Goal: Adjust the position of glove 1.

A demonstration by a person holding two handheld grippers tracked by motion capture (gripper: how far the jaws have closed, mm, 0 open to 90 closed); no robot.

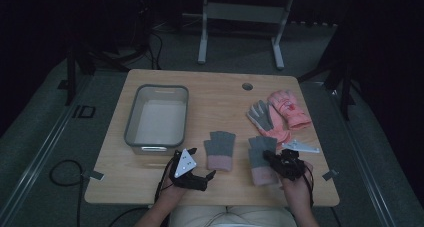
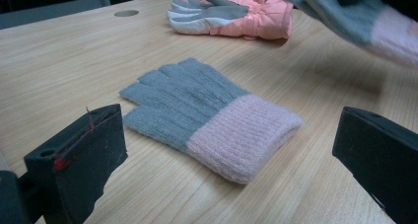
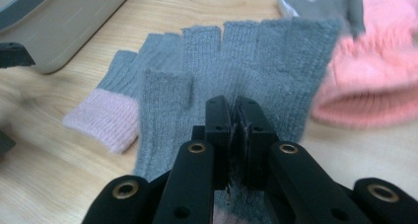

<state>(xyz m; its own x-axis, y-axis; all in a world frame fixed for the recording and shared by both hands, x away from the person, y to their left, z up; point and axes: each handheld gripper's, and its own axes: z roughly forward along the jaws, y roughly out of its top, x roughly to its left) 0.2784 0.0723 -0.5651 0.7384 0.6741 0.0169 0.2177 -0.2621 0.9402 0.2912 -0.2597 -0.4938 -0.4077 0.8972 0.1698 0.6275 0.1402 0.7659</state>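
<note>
Two grey knit gloves with pink cuffs are on the wooden table (image 1: 210, 94). One knit glove (image 1: 220, 148) (image 2: 212, 125) lies flat in front of my left gripper (image 1: 204, 164) (image 2: 231, 132), whose jaws stand wide open on either side of it without touching it. My right gripper (image 1: 267, 157) (image 3: 235, 118) is shut on the second knit glove (image 1: 257, 147) (image 3: 256, 56), pinching its grey fabric near the palm. In the left gripper view that second glove (image 2: 355, 21) hangs lifted off the table at the upper right.
A grey plastic bin (image 1: 157, 117) (image 3: 59, 17) stands at the left of the table. A pair of pink ski gloves (image 1: 280, 114) (image 2: 236, 12) (image 3: 374, 71) lies at the right rear. A round cable hole (image 1: 247, 86) sits near the far edge.
</note>
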